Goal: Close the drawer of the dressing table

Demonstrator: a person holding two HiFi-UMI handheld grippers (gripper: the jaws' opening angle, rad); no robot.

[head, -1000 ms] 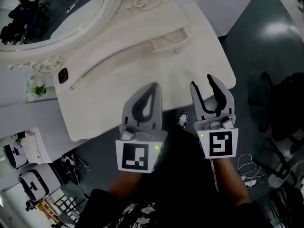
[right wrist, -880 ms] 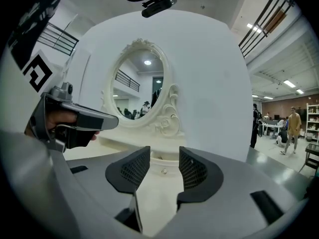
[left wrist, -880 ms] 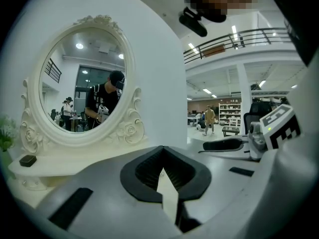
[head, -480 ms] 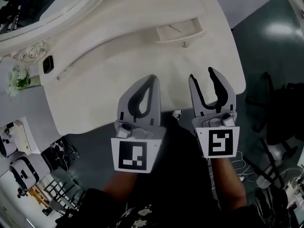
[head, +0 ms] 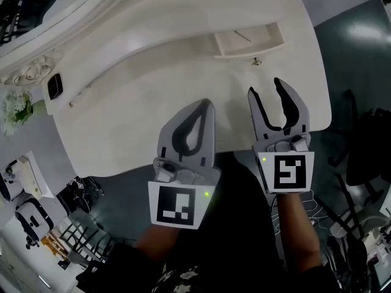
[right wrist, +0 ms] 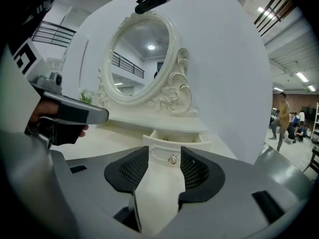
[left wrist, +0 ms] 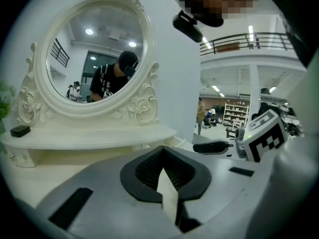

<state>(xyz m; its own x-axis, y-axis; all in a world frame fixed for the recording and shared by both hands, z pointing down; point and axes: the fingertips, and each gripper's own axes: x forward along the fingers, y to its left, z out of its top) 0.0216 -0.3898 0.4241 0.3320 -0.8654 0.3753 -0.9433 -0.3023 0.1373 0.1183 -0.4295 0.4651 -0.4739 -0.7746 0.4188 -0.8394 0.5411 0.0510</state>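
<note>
The white dressing table (head: 153, 96) has a small drawer (head: 247, 41) pulled out under its raised shelf, with a metal knob (head: 257, 61) on the front. My right gripper (head: 266, 89) hovers over the tabletop just short of that knob. Its jaws are opening and hold nothing. In the right gripper view the drawer front (right wrist: 172, 146) and knob (right wrist: 173, 159) show straight ahead between the jaws of the right gripper (right wrist: 164, 152). My left gripper (head: 204, 104) is shut and empty, over the table's front middle. In its own view the left gripper (left wrist: 162, 151) points at the shelf.
An oval mirror (left wrist: 92, 63) in a carved frame stands on the shelf. A small black object (head: 54, 85) and a green plant (head: 15, 108) sit at the shelf's left end. A dark chair (head: 366, 145) stands right of the table; cluttered gear (head: 30, 212) lies on the floor left.
Both grippers have sunk toward the tabletop and forward. The right jaws have spread wider, and the drawer knob now lies closer ahead of them.
</note>
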